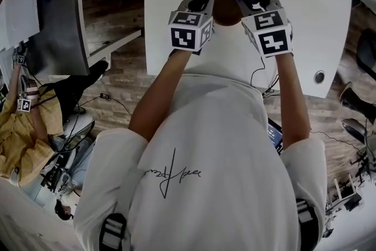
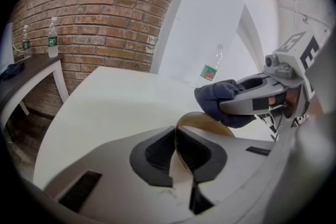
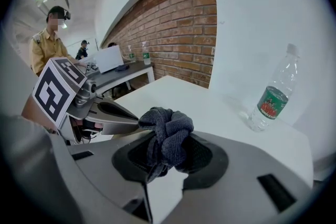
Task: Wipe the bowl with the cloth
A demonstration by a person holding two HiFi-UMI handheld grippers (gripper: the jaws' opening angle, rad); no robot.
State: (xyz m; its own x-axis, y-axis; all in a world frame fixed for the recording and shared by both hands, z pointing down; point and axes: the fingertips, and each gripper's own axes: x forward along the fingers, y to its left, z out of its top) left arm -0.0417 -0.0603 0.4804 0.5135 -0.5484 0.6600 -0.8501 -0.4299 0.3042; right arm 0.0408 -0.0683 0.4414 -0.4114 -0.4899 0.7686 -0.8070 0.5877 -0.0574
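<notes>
Bowl [image 2: 202, 120]: amber-brown and thin-walled, held over the near middle of the white table [image 2: 105, 107], between the two grippers. It is seen almost edge-on in the left gripper view. Whether its base touches the table I cannot tell.
Bowl contents: nothing can be made out inside. Most of the hollow is hidden by the jaws and the cloth.
Cloth [image 3: 167, 131]: a dark grey-blue wad, bunched into a knot, lying against the bowl's right far rim.
Left gripper [image 2: 176, 149]: jaws narrow, pinched on the bowl's near wall, one pad inside and one outside.
Right gripper [image 3: 164, 157]: jaws closed on the lower part of the cloth, and the wad bulges out past the fingertips towards the bowl.
Grippers together: their tips come close over the bowl, left of it and right of it in the head view.
Table: bare around the bowl on the near side.
Bottle [image 3: 273, 97]: clear plastic with a green label, upright at the far right of the table, well apart from the bowl. I cannot tell whether it holds liquid.
Side table [image 2: 31, 68]: dark-topped, far left against the brick wall [image 2: 94, 8].
Two bottles [image 2: 52, 39]: small, green-labelled, standing upright on the side table. Their fill is too small to judge.
Person [image 3: 47, 44]: in a yellow shirt, standing far off to the left beyond the table.
</notes>
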